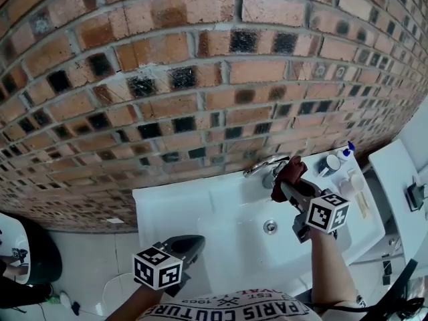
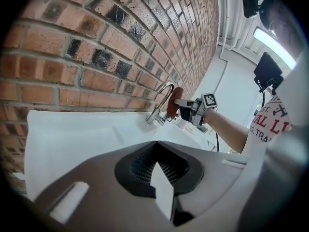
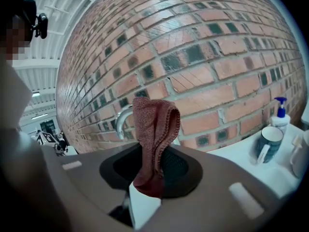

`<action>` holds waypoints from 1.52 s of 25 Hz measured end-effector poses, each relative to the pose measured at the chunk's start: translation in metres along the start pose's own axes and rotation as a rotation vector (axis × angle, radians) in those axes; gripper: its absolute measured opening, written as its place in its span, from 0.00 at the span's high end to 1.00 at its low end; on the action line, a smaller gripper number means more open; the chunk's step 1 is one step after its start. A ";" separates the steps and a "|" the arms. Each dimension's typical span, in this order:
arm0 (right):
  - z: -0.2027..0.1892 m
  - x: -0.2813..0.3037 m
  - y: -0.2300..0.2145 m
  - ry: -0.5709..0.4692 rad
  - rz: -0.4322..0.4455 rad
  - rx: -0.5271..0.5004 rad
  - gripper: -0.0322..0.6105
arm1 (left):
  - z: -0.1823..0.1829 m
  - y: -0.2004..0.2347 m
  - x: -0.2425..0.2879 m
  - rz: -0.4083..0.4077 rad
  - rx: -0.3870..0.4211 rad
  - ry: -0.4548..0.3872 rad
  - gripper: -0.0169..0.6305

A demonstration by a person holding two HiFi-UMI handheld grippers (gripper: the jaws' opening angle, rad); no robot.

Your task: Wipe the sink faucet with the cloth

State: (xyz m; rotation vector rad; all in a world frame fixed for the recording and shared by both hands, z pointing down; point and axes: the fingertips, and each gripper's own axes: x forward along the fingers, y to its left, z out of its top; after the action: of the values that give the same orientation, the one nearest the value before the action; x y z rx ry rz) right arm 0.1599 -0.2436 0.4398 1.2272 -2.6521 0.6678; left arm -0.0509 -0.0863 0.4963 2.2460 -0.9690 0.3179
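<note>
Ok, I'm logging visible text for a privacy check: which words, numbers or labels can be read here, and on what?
"PARIS COUTURE": upside down on the person's shirt, head view.
"EST" with digits beside it, same shirt: digits too blurred.
Shirt print in the left gripper view: cut off, unreadable.
Marker cubes: patterns only, no words.
Pump bottle, mug: nothing readable.

Red cloth [image 2: 175, 102] beside chrome faucet [image 2: 161, 100]

A brick wall [image 1: 200, 65] filled the upper frame; pale floor [image 1: 83, 246] showed lower left, a white counter [image 1: 396, 169] far right.
</note>
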 end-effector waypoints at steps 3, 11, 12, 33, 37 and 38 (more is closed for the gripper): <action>0.005 0.000 0.028 0.001 0.047 -0.070 0.80 | 0.000 -0.003 -0.002 -0.004 0.005 -0.003 0.97; -0.019 0.027 0.030 0.082 0.026 -0.113 0.80 | -0.002 0.000 -0.006 0.002 -0.003 -0.003 0.97; -0.022 0.031 0.026 0.092 0.020 -0.100 0.80 | -0.002 0.002 -0.006 0.003 -0.005 -0.003 0.97; -0.040 0.055 -0.038 0.121 -0.055 0.151 0.80 | -0.005 0.015 0.005 0.010 -0.034 0.013 0.97; -0.038 0.052 -0.037 0.118 -0.072 0.142 0.80 | -0.005 0.014 0.002 0.018 -0.027 0.010 0.97; -0.036 0.051 -0.037 0.114 -0.076 0.140 0.80 | -0.005 0.013 0.002 0.019 -0.026 0.009 0.97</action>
State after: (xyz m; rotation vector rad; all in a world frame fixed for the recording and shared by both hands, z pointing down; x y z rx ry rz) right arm 0.1521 -0.2829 0.5001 1.2764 -2.4898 0.8960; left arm -0.0589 -0.0907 0.5068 2.2112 -0.9848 0.3224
